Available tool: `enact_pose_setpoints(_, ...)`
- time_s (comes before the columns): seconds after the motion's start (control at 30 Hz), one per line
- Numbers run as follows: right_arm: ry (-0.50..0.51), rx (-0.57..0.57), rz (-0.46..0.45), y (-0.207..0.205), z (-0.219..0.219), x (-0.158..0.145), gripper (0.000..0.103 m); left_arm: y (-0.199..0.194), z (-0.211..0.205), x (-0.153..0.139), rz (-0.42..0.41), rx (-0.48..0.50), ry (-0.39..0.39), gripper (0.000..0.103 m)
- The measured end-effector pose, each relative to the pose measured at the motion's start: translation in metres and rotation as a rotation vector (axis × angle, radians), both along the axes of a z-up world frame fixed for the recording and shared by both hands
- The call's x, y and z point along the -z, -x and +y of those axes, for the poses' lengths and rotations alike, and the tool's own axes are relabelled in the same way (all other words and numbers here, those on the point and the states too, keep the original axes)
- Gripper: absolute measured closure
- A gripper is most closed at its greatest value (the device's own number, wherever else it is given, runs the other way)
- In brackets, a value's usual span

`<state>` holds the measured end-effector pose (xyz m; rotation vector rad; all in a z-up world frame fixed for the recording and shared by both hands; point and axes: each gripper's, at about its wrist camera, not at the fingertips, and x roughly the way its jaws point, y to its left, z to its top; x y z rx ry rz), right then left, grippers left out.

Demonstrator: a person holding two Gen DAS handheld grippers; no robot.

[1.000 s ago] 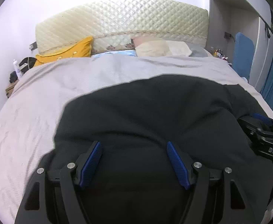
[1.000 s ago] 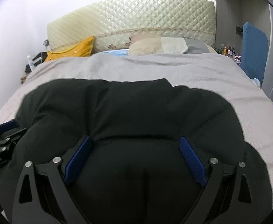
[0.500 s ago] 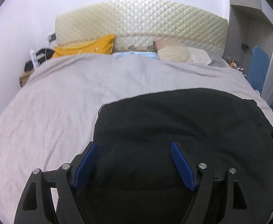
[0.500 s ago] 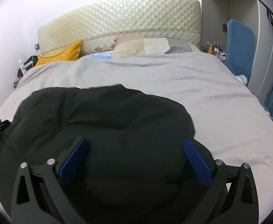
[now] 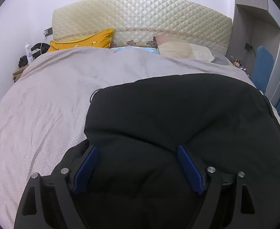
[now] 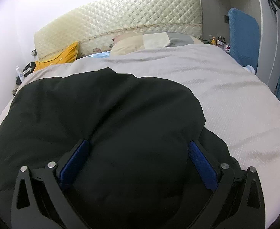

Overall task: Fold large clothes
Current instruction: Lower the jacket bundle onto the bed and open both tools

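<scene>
We angle both grippers down over the black garment (image 5: 178, 118) spread on the grey bedspread (image 5: 50, 105); the left gripper (image 5: 137, 150) has just been widening its jaws, the right gripper (image 6: 139, 145) stands wide, fabric bulging between each pair, pads not pinching. The left view alone shows bare bedspread past the garment's left edge; the right view shows its right edge and the blue chair (image 6: 243, 38).

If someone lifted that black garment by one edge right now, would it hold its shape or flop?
Most likely flop: the black garment lies in soft puffy folds on the grey bedspread, sagging over its near edge. It looks padded, so probably bulky but fairly light. Its smooth surface may slip between the open blue pads.
</scene>
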<state>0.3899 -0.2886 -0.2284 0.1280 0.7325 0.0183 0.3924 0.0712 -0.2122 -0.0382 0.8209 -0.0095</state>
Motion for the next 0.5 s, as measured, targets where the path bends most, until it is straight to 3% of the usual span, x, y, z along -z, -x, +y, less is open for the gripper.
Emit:
enact_pose_setpoints(0.3, -0.003, 0.061, 0.01, 0.011, -0.001, -0.002, 0.0, 0.009, -0.003, -0.004, -0.006, -0.028, -0.027, 0.018)
enact_pose_setpoints(0.5, -0.045, 0.145, 0.044, 0.017, -0.007, -0.024, 0.0, 0.028, -0.007, -0.033, 0.0, -0.052, -0.008, 0.018)
